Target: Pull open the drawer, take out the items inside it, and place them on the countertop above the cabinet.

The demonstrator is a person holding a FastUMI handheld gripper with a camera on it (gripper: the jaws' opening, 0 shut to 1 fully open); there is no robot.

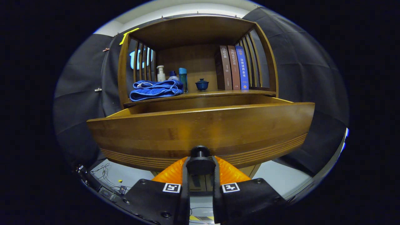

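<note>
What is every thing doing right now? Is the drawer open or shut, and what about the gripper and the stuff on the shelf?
Drawer: pulled open; its inside is hidden behind the front.
Knob: clamped between the fingers.
Gripper: shut on the knob.
Towel: folded, lying on the countertop.
Books: three, standing upright together.
Cup: upright, lid on.
Bottles: three, upright behind the towel.

Warm brown wood grain is seen on the drawer (200,131), with fine grooved lines along its lower edge. On the countertop (218,92) above the drawer, a blue towel (155,89), a dark blue cup (202,84) and brown and blue books (233,67) are seen.
</note>
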